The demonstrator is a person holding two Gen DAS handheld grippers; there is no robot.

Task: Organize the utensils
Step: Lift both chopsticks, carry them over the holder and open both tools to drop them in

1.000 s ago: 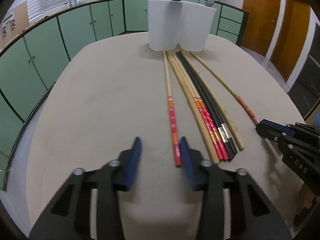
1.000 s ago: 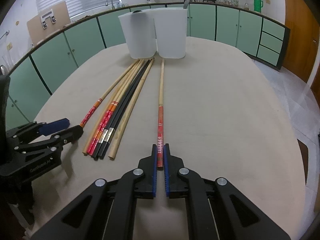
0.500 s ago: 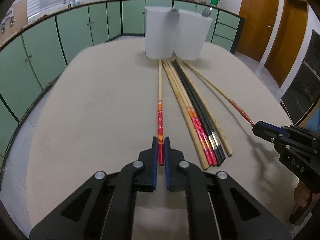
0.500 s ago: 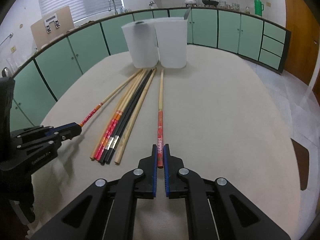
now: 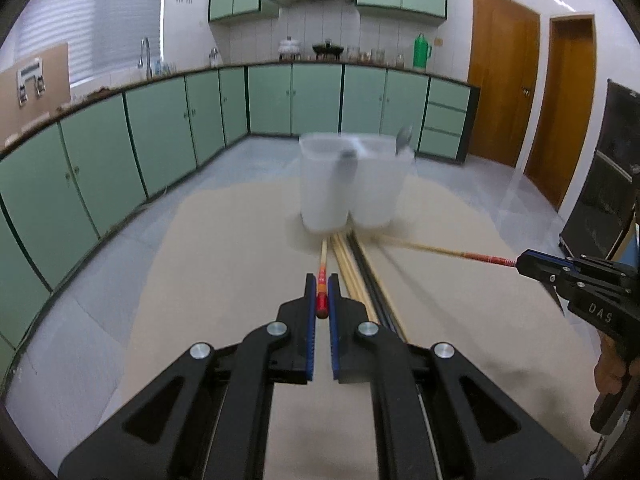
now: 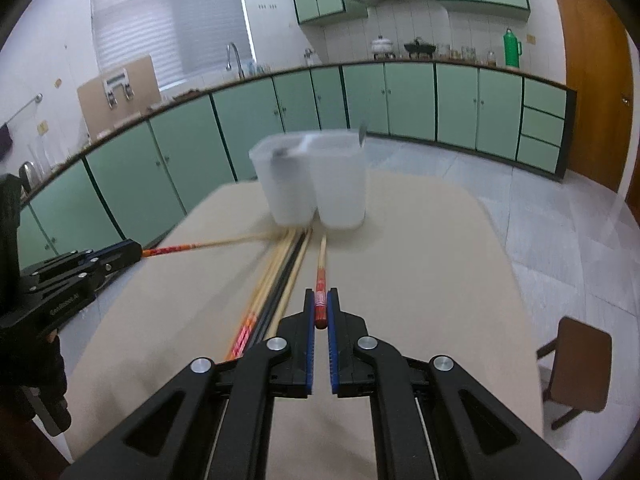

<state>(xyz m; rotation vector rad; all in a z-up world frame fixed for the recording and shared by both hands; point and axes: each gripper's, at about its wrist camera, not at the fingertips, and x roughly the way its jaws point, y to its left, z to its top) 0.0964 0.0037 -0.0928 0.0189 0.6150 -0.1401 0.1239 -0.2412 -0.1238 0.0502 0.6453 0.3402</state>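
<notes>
Both grippers, left [image 5: 321, 294] and right [image 6: 321, 309], now raised, fingers clamped on red-ended chopsticks [image 5: 321, 300]

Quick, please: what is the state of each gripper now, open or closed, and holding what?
Left gripper: closed on the red end of a chopstick.
Right gripper: closed on the red end of another chopstick.

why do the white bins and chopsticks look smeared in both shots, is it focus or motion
Likely motion, not focus: in the left wrist view the white bins and loose chopsticks streak, while the left gripper and its held chopstick stay sharp. The right wrist view shows the same, right gripper crisp. Fisheye bends the cabinets.
</notes>
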